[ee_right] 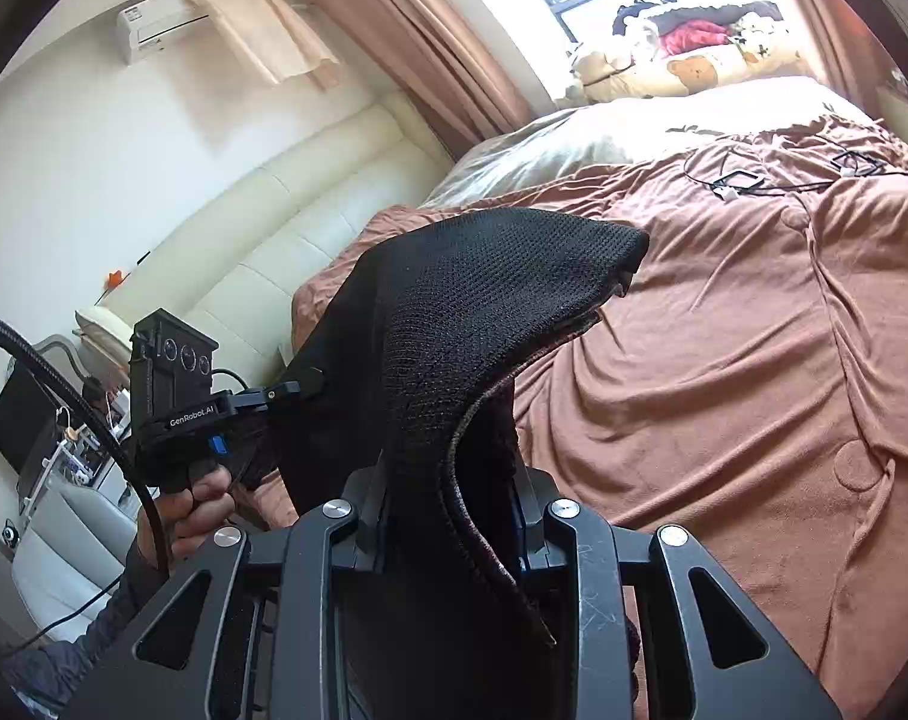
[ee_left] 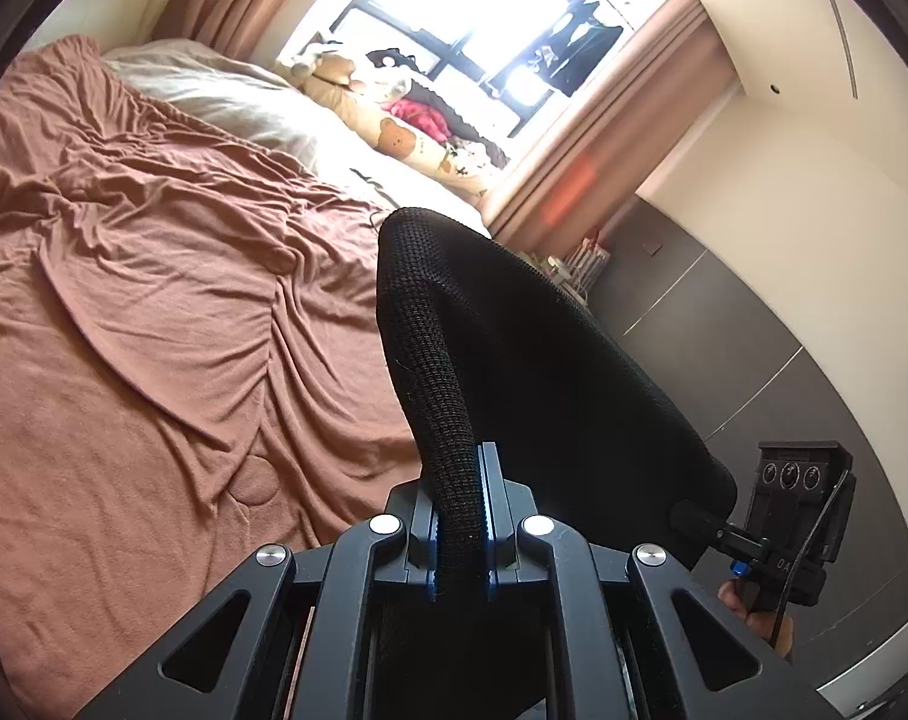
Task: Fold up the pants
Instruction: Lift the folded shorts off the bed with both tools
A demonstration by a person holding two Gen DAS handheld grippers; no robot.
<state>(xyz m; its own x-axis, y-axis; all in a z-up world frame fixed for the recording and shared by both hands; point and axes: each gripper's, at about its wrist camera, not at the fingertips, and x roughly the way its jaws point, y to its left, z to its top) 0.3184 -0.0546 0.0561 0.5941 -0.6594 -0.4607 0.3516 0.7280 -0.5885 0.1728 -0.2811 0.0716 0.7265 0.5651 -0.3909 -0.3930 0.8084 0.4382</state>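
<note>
Black pants held in the air over the bed, one edge in each pair of tongs.

The left tongs (ee_left: 461,516) are clamped on a rolled edge of the pants (ee_left: 514,360); the right tongs (ee_right: 454,516) are clamped on another bunched edge of them. The cloth hangs between the two, its span running from hand to hand, neither nearer. The brown blanket (ee_right: 724,360) of the bed lies ahead and below, likely where the pants get spread.
</note>
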